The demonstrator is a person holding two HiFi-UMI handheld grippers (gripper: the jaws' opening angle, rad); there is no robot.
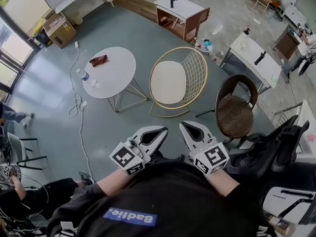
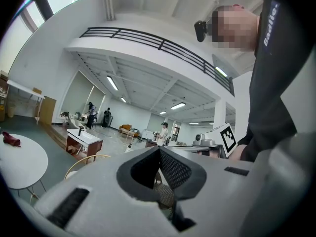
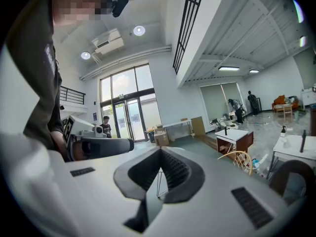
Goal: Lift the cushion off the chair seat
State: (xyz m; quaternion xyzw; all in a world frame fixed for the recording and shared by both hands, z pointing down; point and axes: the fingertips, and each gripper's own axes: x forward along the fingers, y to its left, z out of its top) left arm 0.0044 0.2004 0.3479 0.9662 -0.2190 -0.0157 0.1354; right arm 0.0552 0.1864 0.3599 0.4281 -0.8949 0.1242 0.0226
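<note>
A cream cushion (image 1: 168,82) lies on the seat of a gold wire chair (image 1: 197,72) in the middle of the head view, with nothing touching it. Both grippers are held close to my chest, well short of the chair and pointing toward it. My left gripper (image 1: 164,130) is shut and empty, and so is my right gripper (image 1: 182,124). The left gripper view shows its closed jaw tips (image 2: 159,150), with the chair's gold rim (image 2: 84,161) low at the left. In the right gripper view, closed tips (image 3: 160,152) stand left of the gold chair (image 3: 244,159).
A round white table (image 1: 116,78) stands left of the chair with a brown object (image 1: 98,60) and a bottle (image 1: 83,75) on it. A brown wicker chair (image 1: 234,113) is at the right, a black office chair (image 1: 276,149) nearer me. A cable (image 1: 78,102) trails on the floor.
</note>
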